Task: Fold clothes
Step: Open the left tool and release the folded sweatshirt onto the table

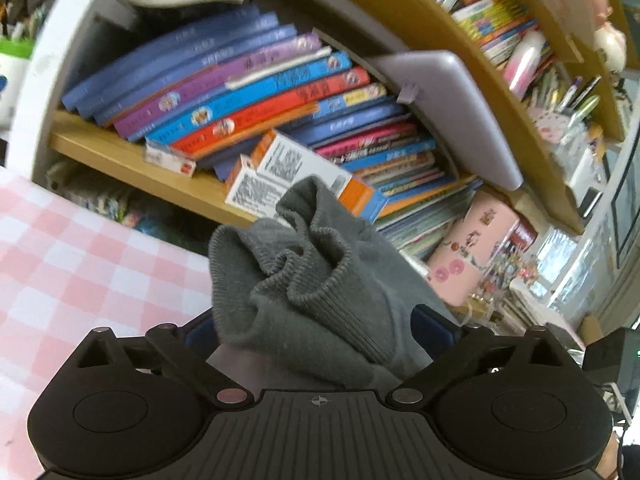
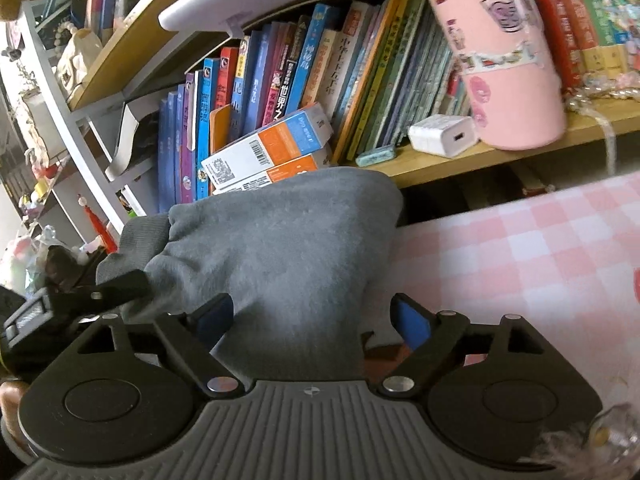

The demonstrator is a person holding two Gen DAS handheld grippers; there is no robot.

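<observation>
Item: grey knit sweater (image 1: 320,280), ribbed cuff and hem, bunched into a heap on the pink-and-white checked tabletop (image 1: 80,264), in front of a bookshelf (image 1: 132,164) of children's books.

Step in hand, as judged: letting the garment go so it is settling onto the cloth. To do this well, both tongs should be drawing straight back clear of the knit, so that no rib is snagging on a pad and the heap is not being dragged off the edge; then the garment needs spreading flat before any fold.

Left tongs (image 1: 324,328): standing wide apart, blue pads on either side of the sweater's lower folds, not visibly pressing.

Right tongs (image 2: 312,320): standing apart; the grey body is lying between the 2 fingers, nearer the left finger, with a clear gap at the right pad.

Position: the sweater is sitting between and just ahead of both tongs, its crumpled cuff facing the left wrist view.
</observation>
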